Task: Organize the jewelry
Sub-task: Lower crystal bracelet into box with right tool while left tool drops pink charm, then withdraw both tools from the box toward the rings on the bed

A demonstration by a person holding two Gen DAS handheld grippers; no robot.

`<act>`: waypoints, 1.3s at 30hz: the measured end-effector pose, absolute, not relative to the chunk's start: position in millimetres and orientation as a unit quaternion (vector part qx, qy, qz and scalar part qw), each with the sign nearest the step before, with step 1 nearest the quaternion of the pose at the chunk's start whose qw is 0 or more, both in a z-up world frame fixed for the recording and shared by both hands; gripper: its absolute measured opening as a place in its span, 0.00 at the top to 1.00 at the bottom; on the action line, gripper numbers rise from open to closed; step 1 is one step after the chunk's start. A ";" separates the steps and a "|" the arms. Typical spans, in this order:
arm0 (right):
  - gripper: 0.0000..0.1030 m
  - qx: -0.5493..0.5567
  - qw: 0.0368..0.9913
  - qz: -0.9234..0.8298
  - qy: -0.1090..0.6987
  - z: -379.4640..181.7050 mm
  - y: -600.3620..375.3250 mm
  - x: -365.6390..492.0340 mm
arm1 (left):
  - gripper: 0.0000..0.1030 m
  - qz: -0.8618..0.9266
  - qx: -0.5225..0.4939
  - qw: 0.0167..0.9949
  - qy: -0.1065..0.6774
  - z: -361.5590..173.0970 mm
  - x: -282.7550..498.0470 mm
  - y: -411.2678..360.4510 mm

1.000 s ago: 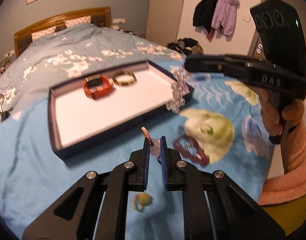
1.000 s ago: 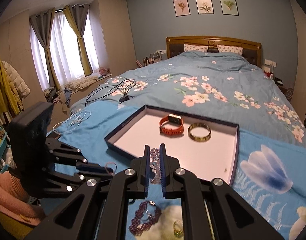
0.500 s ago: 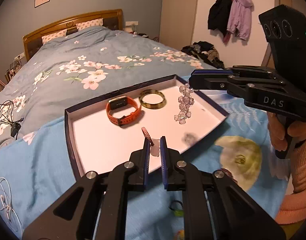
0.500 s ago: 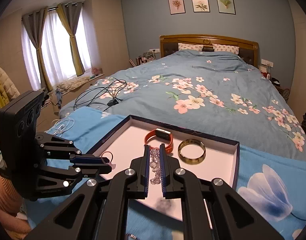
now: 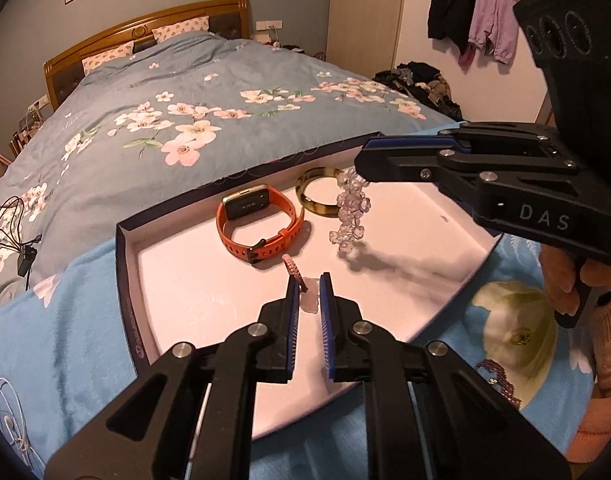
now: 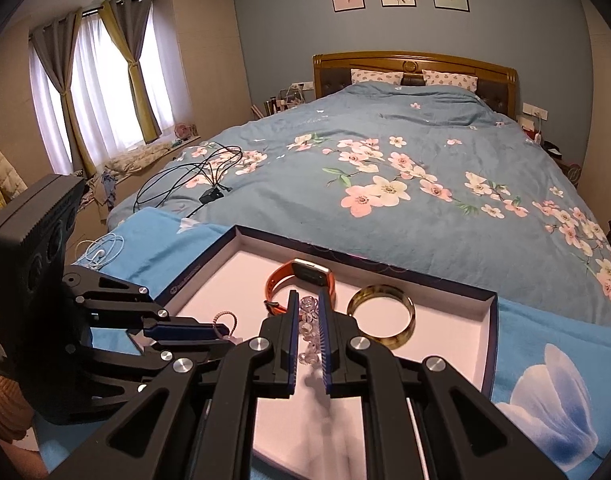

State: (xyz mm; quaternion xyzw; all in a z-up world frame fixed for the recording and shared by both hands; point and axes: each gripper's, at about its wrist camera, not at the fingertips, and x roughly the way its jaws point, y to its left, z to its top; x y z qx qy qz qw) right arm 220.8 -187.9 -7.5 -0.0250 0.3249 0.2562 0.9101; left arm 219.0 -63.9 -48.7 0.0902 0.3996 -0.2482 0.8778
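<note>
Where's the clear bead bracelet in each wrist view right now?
Left wrist: clear bead bracelet right of centre, hanging from the right gripper over the tray.
Right wrist: bottom centre, between the gripper's fingers.
Shared landmark: orange watch, beside it.

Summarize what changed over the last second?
Both grippers carried their pieces in over the tray: the left gripper with the pink bracelet, the right gripper with the clear bead bracelet, now dangling just above the floor. Both remain clamped. Orange watch and amber bangle unmoved.
</note>
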 end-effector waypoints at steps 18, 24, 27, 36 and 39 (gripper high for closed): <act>0.92 -0.042 0.897 0.219 0.383 -41.0 -204.0 237.7 | 0.89 -0.238 0.082 0.858 0.447 -77.4 250.0 -71.1; 0.91 -0.040 0.892 0.210 0.399 -49.9 -209.5 238.9 | 0.79 -0.237 0.071 0.861 0.445 -75.5 256.1 -71.1; 0.89 -0.044 0.890 0.205 0.405 -52.3 -210.8 238.1 | 0.71 -0.233 0.071 0.866 0.437 -71.4 253.8 -70.0; 0.77 -0.038 0.892 0.181 0.413 -52.5 -220.7 233.0 | 0.56 -0.218 0.067 0.885 0.405 -50.5 233.5 -58.5; 0.74 -0.029 0.896 0.179 0.406 -48.7 -227.7 225.5 | 0.51 -0.211 0.072 0.897 0.381 -38.0 216.4 -51.1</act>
